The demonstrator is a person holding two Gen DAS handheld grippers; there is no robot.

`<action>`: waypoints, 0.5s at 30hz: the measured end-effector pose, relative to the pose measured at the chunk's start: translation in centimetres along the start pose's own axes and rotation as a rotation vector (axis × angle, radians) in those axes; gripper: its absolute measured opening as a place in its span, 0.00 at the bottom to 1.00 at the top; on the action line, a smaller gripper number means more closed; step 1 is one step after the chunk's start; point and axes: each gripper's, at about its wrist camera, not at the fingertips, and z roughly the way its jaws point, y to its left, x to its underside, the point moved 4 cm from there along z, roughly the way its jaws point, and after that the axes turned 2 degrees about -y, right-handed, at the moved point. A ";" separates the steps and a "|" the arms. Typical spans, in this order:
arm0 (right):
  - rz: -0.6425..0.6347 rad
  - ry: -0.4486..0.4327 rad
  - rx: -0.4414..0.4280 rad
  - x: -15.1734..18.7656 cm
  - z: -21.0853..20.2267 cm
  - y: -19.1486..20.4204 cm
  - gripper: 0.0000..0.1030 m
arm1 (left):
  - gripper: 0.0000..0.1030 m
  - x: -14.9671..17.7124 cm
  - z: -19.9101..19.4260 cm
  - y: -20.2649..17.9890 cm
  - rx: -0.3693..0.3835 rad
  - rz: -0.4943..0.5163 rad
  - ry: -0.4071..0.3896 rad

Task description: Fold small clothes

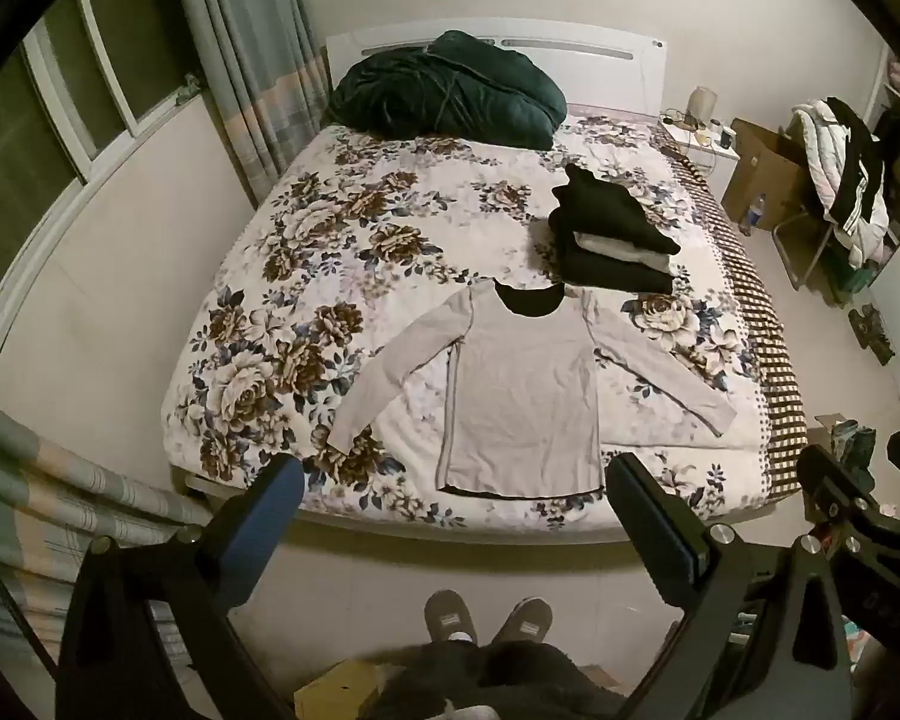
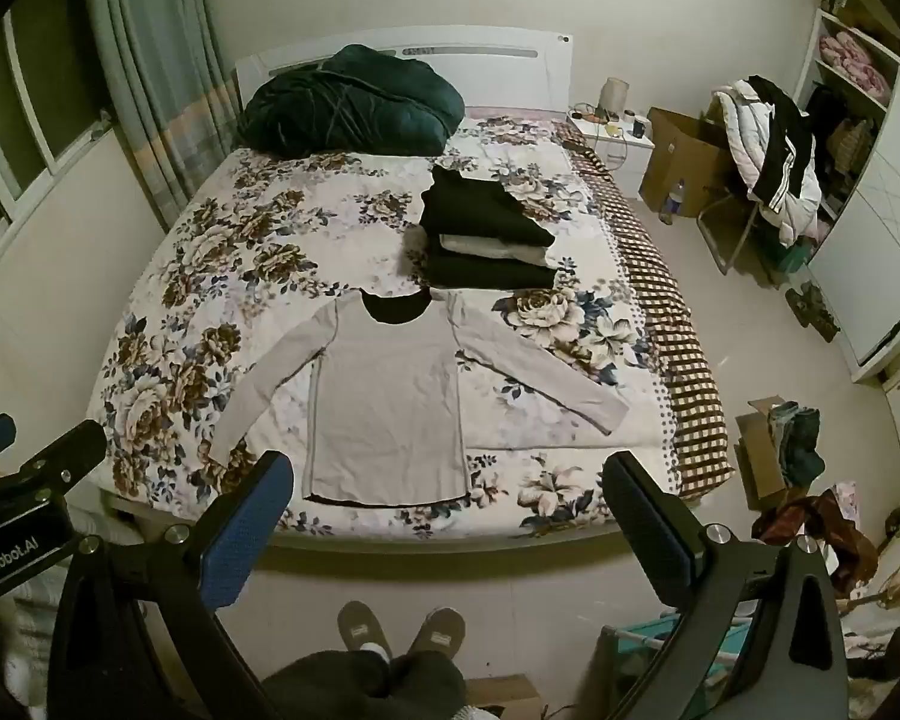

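A light grey long-sleeved shirt [image 1: 522,396] lies flat on the floral bed [image 1: 306,276], sleeves spread, dark collar toward the headboard. It also shows in the right wrist view [image 2: 390,396]. Behind it stands a stack of folded black and grey clothes [image 1: 615,234], also seen in the right wrist view [image 2: 486,234]. My left gripper [image 1: 456,480] is open and empty, held above the foot of the bed before the shirt's hem. My right gripper [image 2: 450,480] is open and empty, beside the left one at the same height.
A dark green duvet bundle [image 1: 450,90] lies at the headboard. A nightstand [image 2: 618,138], cardboard boxes [image 2: 684,156] and a chair piled with clothes [image 2: 774,162] stand right of the bed. Curtains [image 1: 252,60] hang on the left. My slippered feet [image 2: 402,630] stand at the bed's foot.
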 end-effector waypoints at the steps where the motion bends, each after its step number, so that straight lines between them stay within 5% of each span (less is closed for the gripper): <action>1: -0.001 0.000 0.002 0.0 0.0 0.0 1.00 | 1.00 0.0 0.0 0.0 0.000 0.002 0.000; 15: 0.005 -0.004 -0.008 0.2 -0.8 -0.3 1.00 | 1.00 0.0 0.0 0.1 -0.006 0.002 -0.006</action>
